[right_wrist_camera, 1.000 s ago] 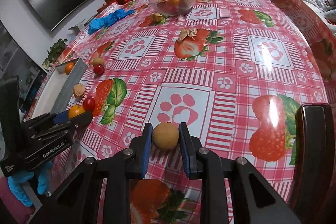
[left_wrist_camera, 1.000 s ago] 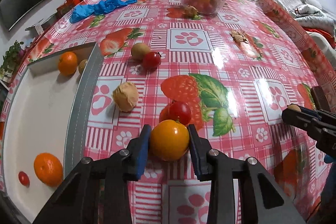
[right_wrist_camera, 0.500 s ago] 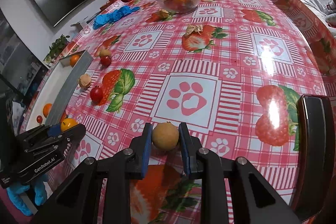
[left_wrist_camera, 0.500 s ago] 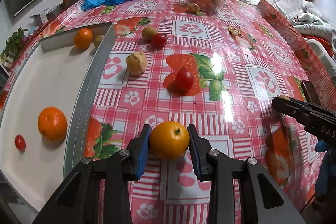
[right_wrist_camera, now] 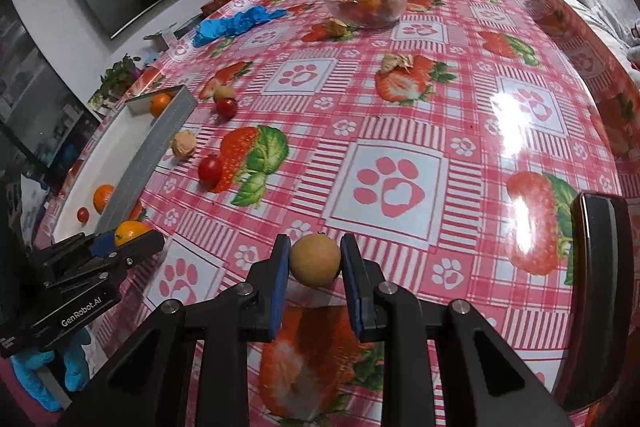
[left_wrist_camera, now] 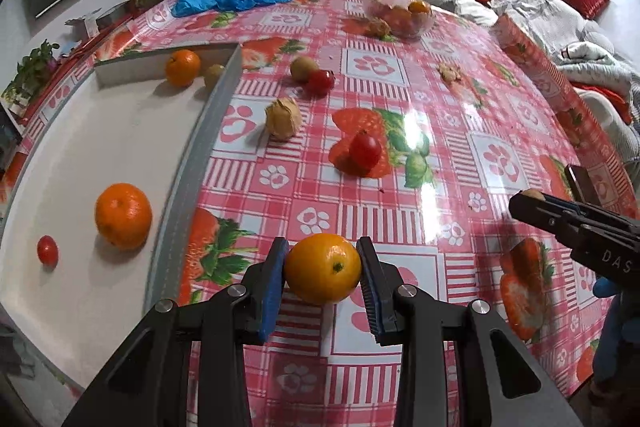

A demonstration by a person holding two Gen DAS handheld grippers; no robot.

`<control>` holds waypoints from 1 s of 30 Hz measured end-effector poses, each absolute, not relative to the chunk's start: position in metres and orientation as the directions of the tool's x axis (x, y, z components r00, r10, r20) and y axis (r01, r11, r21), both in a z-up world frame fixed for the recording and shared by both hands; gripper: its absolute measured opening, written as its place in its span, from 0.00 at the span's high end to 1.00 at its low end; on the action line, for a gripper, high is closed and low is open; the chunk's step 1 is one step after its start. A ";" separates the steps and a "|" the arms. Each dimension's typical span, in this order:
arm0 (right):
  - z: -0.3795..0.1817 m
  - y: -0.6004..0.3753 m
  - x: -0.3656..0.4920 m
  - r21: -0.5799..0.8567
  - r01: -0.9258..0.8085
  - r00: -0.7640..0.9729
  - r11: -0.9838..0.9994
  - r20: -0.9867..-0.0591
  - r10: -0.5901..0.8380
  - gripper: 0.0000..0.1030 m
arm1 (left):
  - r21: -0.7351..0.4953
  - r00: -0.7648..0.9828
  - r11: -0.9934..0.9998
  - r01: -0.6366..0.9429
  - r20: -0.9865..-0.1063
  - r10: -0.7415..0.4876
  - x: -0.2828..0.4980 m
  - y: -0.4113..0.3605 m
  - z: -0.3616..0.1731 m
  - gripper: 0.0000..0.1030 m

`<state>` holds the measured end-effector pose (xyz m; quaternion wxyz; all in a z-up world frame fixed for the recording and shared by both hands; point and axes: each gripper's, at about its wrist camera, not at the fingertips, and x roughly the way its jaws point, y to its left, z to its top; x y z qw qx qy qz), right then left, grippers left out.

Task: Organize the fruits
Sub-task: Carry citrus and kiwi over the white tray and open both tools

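Indoor overhead lighting, moderately bright; white glare patches on glossy counter (left_wrist_camera: 420, 147); strong fisheye bending, dark vignetted corners, slightly soft edges.

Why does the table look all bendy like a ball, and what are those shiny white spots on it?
Both wrist views use fisheye lenses, so the flat tablecloth bulges and its checks curve. Left wrist view: white glare from a light beside the printed strawberry. Right wrist view: two bright glare patches on the cloth; the held orange and tan fruit look sharp.
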<state>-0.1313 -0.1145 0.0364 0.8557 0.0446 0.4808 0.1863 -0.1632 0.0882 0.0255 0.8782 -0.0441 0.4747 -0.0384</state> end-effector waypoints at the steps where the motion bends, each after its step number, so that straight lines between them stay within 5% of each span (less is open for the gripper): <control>1: 0.038 -0.112 -0.131 0.255 -0.282 0.468 0.925 -0.805 0.365 0.73 | -0.117 0.552 0.993 0.024 -0.826 -0.110 -0.164 0.090 0.028 0.65; 30: 0.079 0.024 -0.109 0.250 -0.504 0.383 0.827 -0.794 0.473 0.73 | -0.132 0.644 0.978 -0.163 -0.765 0.004 -0.170 0.196 0.059 0.65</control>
